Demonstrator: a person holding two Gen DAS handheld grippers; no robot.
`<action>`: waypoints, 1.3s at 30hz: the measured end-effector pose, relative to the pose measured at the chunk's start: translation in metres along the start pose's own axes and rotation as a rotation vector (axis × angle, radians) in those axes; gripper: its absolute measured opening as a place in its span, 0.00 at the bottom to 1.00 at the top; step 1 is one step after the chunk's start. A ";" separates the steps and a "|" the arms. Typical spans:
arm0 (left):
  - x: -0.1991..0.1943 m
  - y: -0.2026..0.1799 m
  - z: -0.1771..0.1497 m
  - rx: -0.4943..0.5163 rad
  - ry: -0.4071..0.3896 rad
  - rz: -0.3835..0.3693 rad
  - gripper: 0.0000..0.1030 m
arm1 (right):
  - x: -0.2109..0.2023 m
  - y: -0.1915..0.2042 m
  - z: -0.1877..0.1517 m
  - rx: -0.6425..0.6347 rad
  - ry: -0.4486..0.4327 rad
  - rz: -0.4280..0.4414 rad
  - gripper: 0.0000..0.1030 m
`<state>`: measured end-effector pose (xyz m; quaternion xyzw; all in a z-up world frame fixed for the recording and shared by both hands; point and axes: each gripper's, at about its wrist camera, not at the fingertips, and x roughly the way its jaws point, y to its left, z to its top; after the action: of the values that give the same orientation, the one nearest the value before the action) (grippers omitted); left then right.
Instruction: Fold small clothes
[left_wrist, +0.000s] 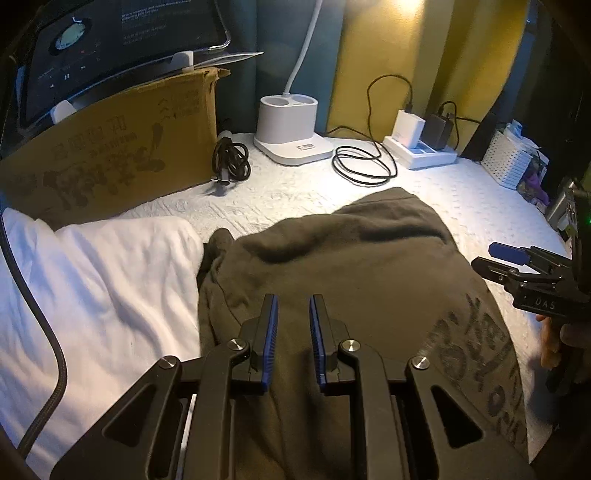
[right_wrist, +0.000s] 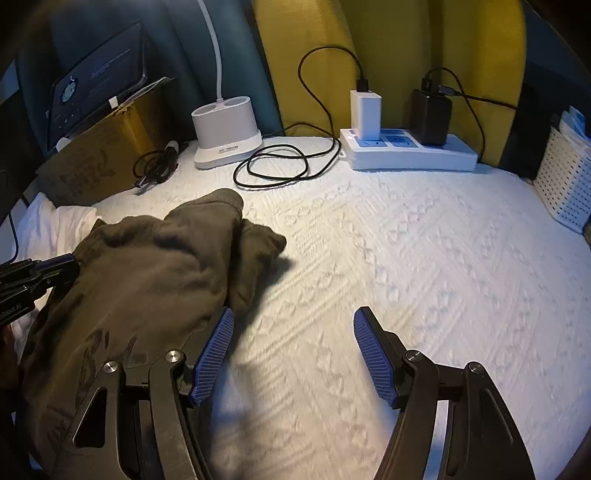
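Left wrist view, read from its left edge: a white cloth (left_wrist: 110, 280) lies loose and wrinkled on the worktop (left_wrist: 295, 199), in front of a cardboard box (left_wrist: 122, 155). Just right of it, filling the centre and lower middle of the frame, is a dark olive garment (left_wrist: 351, 266) with a printed design toward the lower right. It looks bunched and doubled over, not squared into a tidy packet. The left gripper (left_wrist: 291, 317) hovers over it with its fingers a narrow gap apart; nothing shows between them, though whether they touch the fabric below cannot be told. At the right edge the right gripper (left_wrist: 495, 258) sits beside the garment's border.

Right wrist view: the garment (right_wrist: 155, 266) occupies the left and lower left, with a sleeve or corner flopped toward the centre. The right gripper (right_wrist: 293, 350), lower middle, has its fingers spread wide over the bare white cover, holding nothing; its left finger (right_wrist: 214, 350) lies right at the garment's edge. A lamp base (right_wrist: 225, 136) and a power strip (right_wrist: 410, 151) stand along the top.

Judged from this, folding is partly under way at best: the garment needs flattening and further folds, and the white cloth appears untouched.
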<state>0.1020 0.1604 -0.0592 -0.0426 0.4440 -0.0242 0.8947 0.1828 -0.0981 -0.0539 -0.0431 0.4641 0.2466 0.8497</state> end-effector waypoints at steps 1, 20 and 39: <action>-0.002 -0.003 -0.002 0.002 0.000 -0.001 0.17 | -0.003 0.000 -0.002 0.001 -0.002 -0.001 0.68; -0.040 -0.049 -0.046 -0.006 -0.005 -0.030 0.47 | -0.067 -0.006 -0.051 0.000 -0.046 -0.003 0.68; -0.059 -0.112 -0.077 0.033 0.011 -0.042 0.48 | -0.118 -0.046 -0.116 0.055 -0.064 -0.038 0.68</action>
<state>0.0042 0.0500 -0.0485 -0.0369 0.4474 -0.0507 0.8921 0.0623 -0.2183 -0.0307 -0.0205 0.4423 0.2189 0.8695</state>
